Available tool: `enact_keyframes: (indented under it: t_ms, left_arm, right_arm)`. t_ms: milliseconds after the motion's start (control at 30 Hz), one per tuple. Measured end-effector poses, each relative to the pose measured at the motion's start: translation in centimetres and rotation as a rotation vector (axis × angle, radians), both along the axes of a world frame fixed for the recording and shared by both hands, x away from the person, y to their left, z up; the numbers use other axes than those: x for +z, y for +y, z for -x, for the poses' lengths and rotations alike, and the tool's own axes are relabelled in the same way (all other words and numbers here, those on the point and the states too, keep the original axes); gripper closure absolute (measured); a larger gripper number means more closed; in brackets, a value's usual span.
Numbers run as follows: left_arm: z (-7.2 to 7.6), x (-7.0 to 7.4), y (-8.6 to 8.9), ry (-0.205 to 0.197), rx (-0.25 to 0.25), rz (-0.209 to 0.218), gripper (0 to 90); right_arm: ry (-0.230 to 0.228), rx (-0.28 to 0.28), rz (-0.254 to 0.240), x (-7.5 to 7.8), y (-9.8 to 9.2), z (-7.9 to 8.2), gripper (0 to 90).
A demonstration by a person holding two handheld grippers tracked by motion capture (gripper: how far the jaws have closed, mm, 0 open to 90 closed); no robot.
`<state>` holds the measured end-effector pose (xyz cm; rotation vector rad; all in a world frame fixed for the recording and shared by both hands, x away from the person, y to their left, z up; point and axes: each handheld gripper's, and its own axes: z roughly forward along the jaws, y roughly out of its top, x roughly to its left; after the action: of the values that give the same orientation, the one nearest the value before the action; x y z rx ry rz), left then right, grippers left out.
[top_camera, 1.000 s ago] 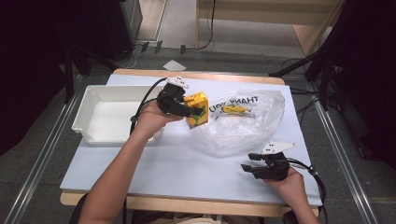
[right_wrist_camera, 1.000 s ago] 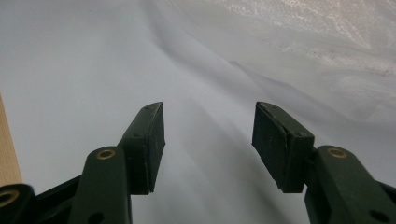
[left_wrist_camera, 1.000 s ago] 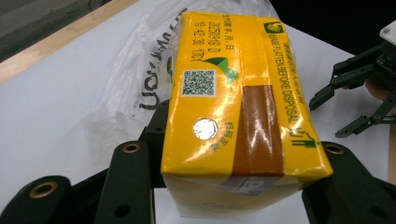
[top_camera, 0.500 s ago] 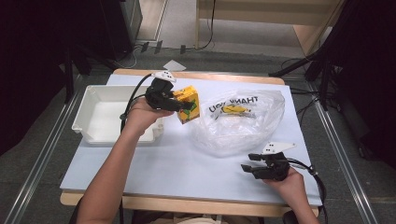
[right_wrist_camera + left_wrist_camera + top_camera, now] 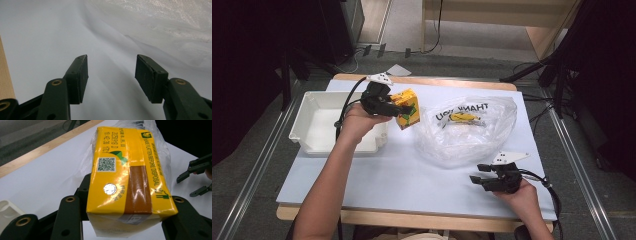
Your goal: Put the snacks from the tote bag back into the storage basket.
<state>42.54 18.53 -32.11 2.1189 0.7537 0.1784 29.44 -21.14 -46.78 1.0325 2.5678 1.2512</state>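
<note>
My left gripper (image 5: 398,107) is shut on a yellow drink carton (image 5: 406,108) and holds it in the air between the white bin (image 5: 312,142) and the clear plastic bag (image 5: 467,132). In the left gripper view the carton (image 5: 127,175) lies between the two black jaws, its QR code and foil straw hole facing the camera. Near the table's front right, my right gripper (image 5: 479,174) rests low with its jaws open and nothing between them; its pads (image 5: 81,75) face the bag's edge (image 5: 175,30). Inside the bag lies a yellow item (image 5: 464,117).
The white bin stands at the table's left, and its inside looks bare. The bag with printed lettering spreads over the right middle. The wooden table edge (image 5: 422,220) runs along the front. Cables trail from both grippers.
My left gripper has carried the carton leftward and a little up, away from the bag toward the bin. The right gripper has stayed where it was.
</note>
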Motion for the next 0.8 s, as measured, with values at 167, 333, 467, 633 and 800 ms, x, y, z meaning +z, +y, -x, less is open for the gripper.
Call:
enact_keyframes:
  t_ms: [167,333,467,633,800]
  left_arm:
    - [0.0,0.1,0.8,-0.001,0.025,0.004,52.5]
    - [0.0,0.2,1.3,-0.009,0.040,0.000,52.4]
    - [0.1,0.4,1.8,-0.018,0.057,-0.006,52.4]
    - [0.2,0.6,2.6,-0.026,0.078,-0.008,52.4]
    - [0.1,0.7,3.4,-0.026,0.101,-0.002,52.4]
  right_arm:
    - [-0.009,0.005,-0.005,0.0,0.0,-0.2,44.9]
    - [-0.013,0.007,-0.002,0.0,0.0,-0.3,45.3]
    - [-0.020,0.005,0.000,0.0,0.0,-0.5,45.4]
    - [-0.015,0.011,0.000,-0.1,0.1,-0.6,45.4]
    - [-0.015,0.015,0.012,-0.2,0.1,-0.7,45.5]
